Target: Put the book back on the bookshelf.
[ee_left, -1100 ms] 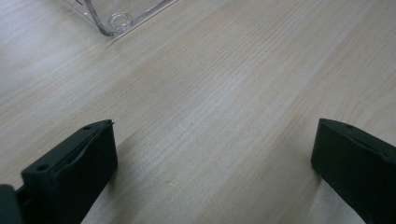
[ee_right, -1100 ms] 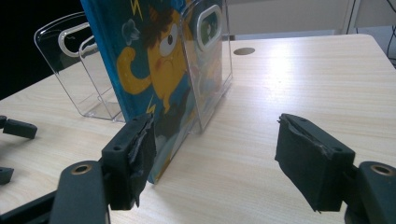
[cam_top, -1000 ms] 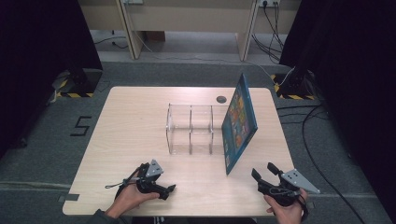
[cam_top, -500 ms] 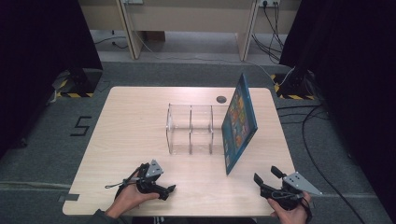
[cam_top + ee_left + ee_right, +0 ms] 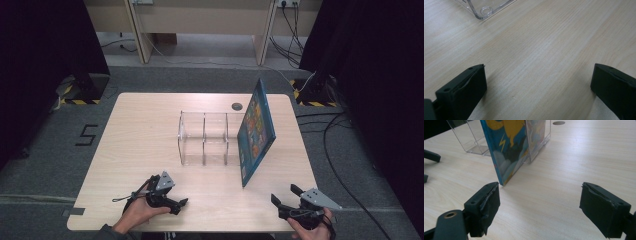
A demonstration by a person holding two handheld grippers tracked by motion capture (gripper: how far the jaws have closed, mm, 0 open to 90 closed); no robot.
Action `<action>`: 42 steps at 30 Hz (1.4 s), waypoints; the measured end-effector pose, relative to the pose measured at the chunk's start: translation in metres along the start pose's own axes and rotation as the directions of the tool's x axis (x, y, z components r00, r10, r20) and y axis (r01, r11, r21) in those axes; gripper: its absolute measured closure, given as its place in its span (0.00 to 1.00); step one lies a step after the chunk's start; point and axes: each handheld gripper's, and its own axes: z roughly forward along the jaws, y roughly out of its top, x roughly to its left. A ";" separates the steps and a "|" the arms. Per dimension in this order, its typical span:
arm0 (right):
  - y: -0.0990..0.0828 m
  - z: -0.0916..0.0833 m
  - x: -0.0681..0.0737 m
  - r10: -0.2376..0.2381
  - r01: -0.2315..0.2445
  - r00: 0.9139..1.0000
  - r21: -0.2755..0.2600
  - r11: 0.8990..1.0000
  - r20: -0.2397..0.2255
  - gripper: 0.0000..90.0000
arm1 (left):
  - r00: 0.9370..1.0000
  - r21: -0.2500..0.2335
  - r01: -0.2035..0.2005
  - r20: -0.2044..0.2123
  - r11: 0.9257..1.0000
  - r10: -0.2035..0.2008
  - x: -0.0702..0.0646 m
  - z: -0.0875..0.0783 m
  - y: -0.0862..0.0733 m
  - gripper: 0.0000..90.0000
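A clear acrylic rack (image 5: 205,137) with three compartments stands at the table's middle. A blue picture book (image 5: 256,131) stands tilted, leaning against the rack's right end. My left gripper (image 5: 181,205) rests near the front edge, left of centre, open over bare wood (image 5: 539,75), with a corner of the rack (image 5: 484,10) ahead. My right gripper (image 5: 283,193) sits at the front right corner, a short way from the book's near lower corner (image 5: 506,147). Its jaws (image 5: 540,195) have just been opening and stand wide apart with nothing between them.
The light wooden table (image 5: 140,130) has a round dark cable hole (image 5: 236,106) behind the rack. Dark curtains flank both sides, and cables lie on the floor at the right. The left gripper's fingers (image 5: 430,156) show at the left edge of the right gripper view.
The right gripper's jaws have spread wider and the hand has drawn back slightly toward the near edge. The left gripper, the book and the rack have not moved.
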 end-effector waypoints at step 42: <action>-0.031 -0.011 -0.001 -0.083 0.074 0.996 0.268 0.961 0.020 0.19 | 1.000 0.000 -0.007 0.006 1.000 0.007 -0.002 -0.001 -0.001 0.00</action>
